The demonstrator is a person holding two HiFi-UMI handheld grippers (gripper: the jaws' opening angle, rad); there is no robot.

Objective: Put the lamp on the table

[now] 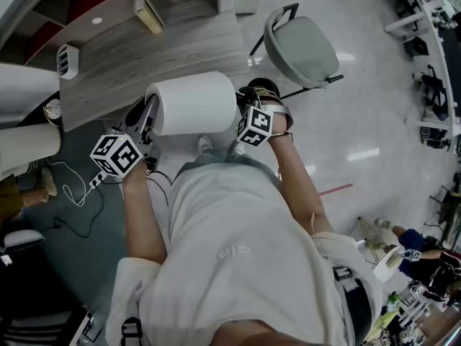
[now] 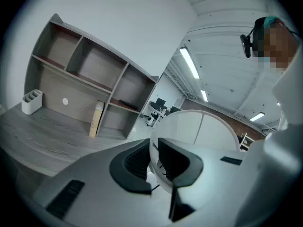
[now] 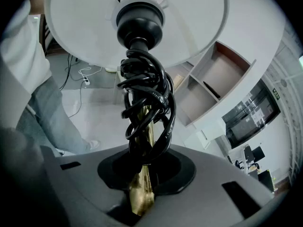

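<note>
Brass stem (image 3: 143,188) of the lamp (image 1: 193,101) is clamped between the jaws of the right gripper (image 3: 142,174). Black cord (image 3: 147,93) is coiled round the stem above the grip. On the other side, the left gripper (image 2: 154,162) has its jaws nearly together, pinching the rim of the white shade (image 2: 203,126).

Position: lamp is carried on its side in front of the person, at the near edge of the grey wood table (image 1: 130,71), which lies at approx. 11 o'clock from it. Not yet set down.

Risks (est.):
- Thin shade rim may buckle or slip from the pinch.
- Stem may rotate in the jaws when the lamp is turned upright.
- Cord loops may unwind and snag.
- Chair (image 1: 299,45) at 2 o'clock could be bumped.

Qty: 1 lamp, 1 shade, 1 stem, 1 cord, 2 grippers, 1 table, 1 chair.
</note>
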